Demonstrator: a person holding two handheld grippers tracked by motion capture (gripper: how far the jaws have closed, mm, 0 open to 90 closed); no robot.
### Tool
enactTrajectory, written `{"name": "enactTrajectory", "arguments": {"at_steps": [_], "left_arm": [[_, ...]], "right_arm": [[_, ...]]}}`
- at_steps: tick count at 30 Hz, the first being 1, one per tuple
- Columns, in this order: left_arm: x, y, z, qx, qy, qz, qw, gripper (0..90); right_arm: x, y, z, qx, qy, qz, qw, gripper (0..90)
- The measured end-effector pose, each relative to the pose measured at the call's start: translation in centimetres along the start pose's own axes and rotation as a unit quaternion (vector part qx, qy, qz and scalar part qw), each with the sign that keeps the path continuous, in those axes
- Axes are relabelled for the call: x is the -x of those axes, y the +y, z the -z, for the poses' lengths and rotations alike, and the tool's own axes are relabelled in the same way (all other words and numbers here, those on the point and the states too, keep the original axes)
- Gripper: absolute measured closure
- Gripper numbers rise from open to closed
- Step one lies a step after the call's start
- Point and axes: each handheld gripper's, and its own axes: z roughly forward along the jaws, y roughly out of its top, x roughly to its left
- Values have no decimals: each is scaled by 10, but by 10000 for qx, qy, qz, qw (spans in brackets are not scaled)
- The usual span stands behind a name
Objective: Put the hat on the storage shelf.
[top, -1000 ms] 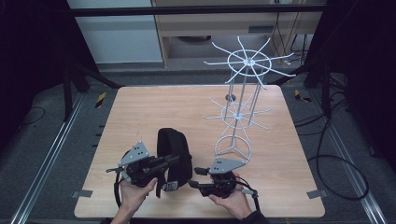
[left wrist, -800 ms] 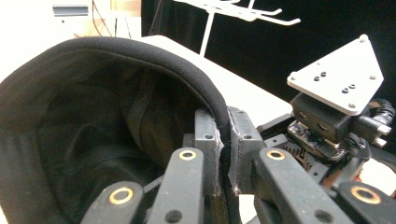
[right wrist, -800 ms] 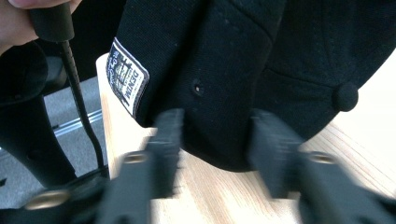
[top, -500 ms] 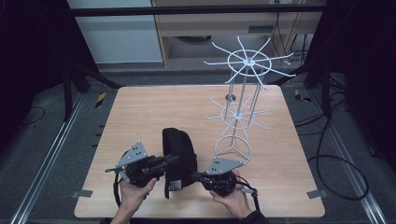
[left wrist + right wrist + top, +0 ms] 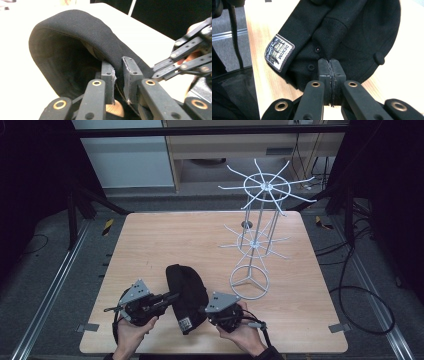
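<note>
**A:** so the black cap [image 5: 186,295] is sitting at the near edge of the wooden table [image 5: 165,240], label patch [image 5: 279,52] facing up; both tongs are biting it, right?

**B:** yep; the left gripper [image 5: 118,75] is clamping the cap's rim fabric, and the right gripper [image 5: 331,68] is pinching its edge fully closed; the white wire rack [image 5: 257,237] is standing just beside, to the right.

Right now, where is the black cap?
In the high view the black cap lies at the table's near edge between both grippers, left of the white wire rack.
</note>
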Motion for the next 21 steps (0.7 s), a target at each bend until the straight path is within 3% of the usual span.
{"name": "enactTrajectory", "arguments": {"at_steps": [6,10,13,14,15,18,21], "left_arm": [[-14,-13,16,-2,347,114,9993,728],[-22,-16,21,-100,672,181,9975,621],[-23,-15,24,-157,1015,58,9947,542],[-23,-15,24,-157,1015,58,9947,502],[-21,-13,25,-142,1204,-41,9926,479],[-17,-8,26,-132,1397,-165,9900,436],[-14,-4,27,-53,1472,-214,9889,418]], "right_arm": [[-10,17,-18,-126,81,116,9998,900],[-17,25,-32,-263,94,165,9995,900],[-19,29,-38,-302,78,210,9993,900],[-20,31,-40,-314,56,230,9992,900],[-20,31,-40,-315,44,245,9992,900],[-20,32,-41,-322,23,239,9992,900],[-20,32,-41,-291,34,217,9993,899]]}}
